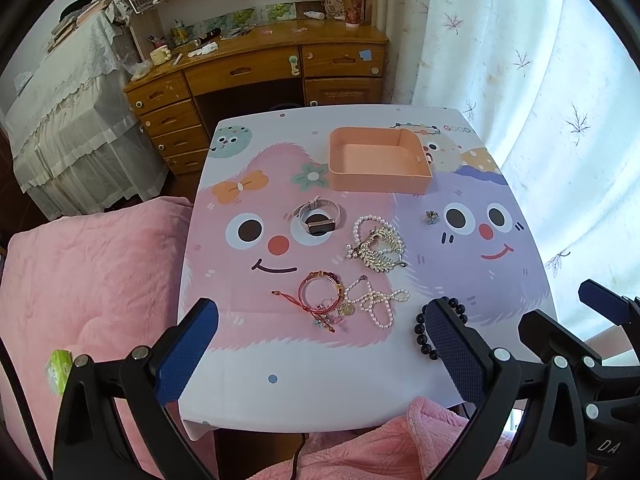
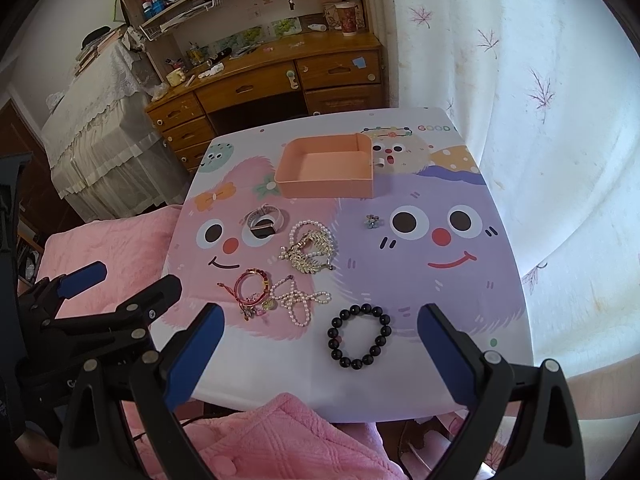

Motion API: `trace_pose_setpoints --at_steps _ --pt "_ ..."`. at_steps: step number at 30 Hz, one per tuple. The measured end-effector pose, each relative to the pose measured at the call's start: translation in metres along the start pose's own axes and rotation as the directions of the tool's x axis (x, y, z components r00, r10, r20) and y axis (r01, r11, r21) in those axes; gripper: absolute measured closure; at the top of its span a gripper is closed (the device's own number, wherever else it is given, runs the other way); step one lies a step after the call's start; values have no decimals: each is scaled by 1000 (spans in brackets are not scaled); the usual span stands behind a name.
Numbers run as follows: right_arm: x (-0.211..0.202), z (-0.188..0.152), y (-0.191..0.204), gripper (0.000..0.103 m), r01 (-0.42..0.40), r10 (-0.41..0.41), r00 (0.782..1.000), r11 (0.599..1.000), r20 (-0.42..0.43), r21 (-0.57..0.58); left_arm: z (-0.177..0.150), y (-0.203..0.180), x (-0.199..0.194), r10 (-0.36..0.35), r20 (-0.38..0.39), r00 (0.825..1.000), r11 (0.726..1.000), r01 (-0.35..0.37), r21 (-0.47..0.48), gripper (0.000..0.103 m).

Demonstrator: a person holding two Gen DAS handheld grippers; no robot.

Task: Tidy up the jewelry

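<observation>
A peach tray (image 1: 380,178) (image 2: 326,186) sits empty at the table's far side. In front of it lie a smartwatch (image 1: 318,216) (image 2: 265,222), a gold leaf hairpiece on a pearl bracelet (image 1: 380,246) (image 2: 314,248), a small flower brooch (image 1: 431,217) (image 2: 373,221), red cord bracelets (image 1: 320,298) (image 2: 252,290), a pearl strand (image 1: 376,302) (image 2: 300,304) and a black bead bracelet (image 2: 359,340) (image 1: 424,334). My left gripper (image 1: 322,328) and right gripper (image 2: 320,336) hover open over the near edge, holding nothing. The black bracelet lies between the right gripper's fingers.
The table (image 1: 320,392) wears a cartoon-monster cloth. A pink quilt (image 1: 80,280) lies left and near. A wooden desk with drawers (image 1: 256,76) stands behind, a lace-covered piece (image 1: 72,120) at left, a white curtain (image 1: 540,100) at right.
</observation>
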State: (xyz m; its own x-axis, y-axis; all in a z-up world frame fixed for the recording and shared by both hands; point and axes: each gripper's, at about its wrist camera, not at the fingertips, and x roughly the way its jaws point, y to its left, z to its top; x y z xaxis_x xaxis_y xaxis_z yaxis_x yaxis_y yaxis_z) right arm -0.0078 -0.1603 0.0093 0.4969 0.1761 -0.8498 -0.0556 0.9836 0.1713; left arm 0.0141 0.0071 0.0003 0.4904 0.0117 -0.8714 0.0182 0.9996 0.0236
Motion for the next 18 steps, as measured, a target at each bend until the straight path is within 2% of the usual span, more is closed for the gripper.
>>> trace_pose_setpoints --at_steps 18 --pt "-2 -1 -2 5 0 0 1000 1000 -5 -3 -4 2 0 2 -3 1000 1000 -2 -5 1"
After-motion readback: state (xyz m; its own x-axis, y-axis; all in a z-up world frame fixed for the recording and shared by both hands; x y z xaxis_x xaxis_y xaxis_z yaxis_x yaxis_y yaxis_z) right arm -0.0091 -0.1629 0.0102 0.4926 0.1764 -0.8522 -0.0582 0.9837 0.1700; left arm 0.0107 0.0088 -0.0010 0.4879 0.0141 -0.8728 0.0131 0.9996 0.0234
